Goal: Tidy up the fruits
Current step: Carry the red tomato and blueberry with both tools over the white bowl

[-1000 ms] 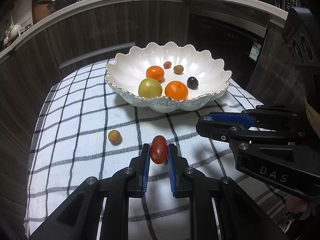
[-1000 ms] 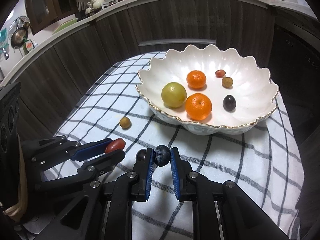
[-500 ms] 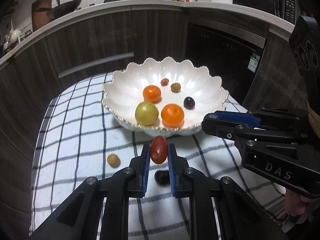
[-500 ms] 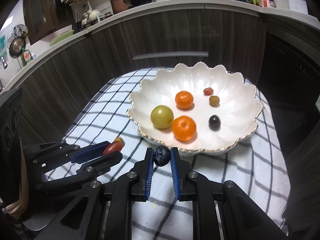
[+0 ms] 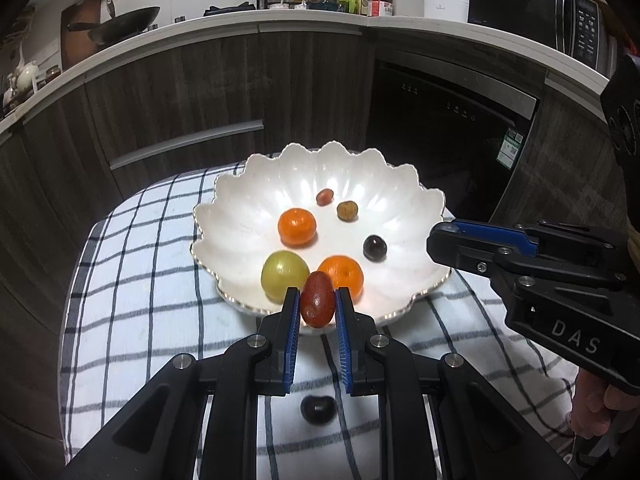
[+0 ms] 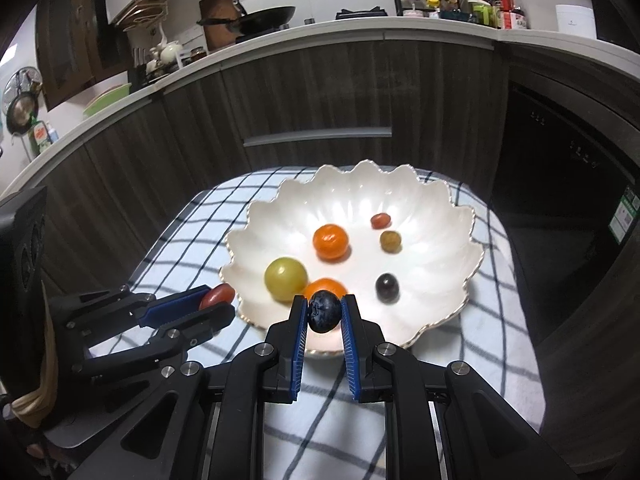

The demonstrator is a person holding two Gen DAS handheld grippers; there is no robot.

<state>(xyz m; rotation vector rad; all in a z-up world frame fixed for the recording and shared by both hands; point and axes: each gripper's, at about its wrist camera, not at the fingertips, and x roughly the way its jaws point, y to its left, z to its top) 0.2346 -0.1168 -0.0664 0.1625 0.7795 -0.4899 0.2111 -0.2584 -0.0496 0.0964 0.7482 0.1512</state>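
Note:
A white scalloped bowl (image 5: 256, 184) (image 6: 424, 200) stands on a checked cloth and holds two oranges, a green fruit (image 5: 285, 275), a dark grape (image 5: 374, 247), a small red fruit and a small brown one. My left gripper (image 5: 317, 305) is shut on a red grape (image 5: 317, 304), held above the bowl's near rim. My right gripper (image 6: 324, 312) is shut on a blueberry (image 6: 324, 310), also over the near rim. In the left wrist view a dark grape (image 5: 317, 409) lies on the cloth under my left gripper.
The checked cloth (image 5: 132, 292) covers a small table with dark cabinets and a white countertop (image 5: 224, 32) behind. A dark appliance front (image 5: 448, 120) stands at the right. The table edges drop off left and right.
Both grippers have risen and moved forward with their fruit, from low over the cloth to above the bowl's near rim. The small brown fruit on the cloth has left view.

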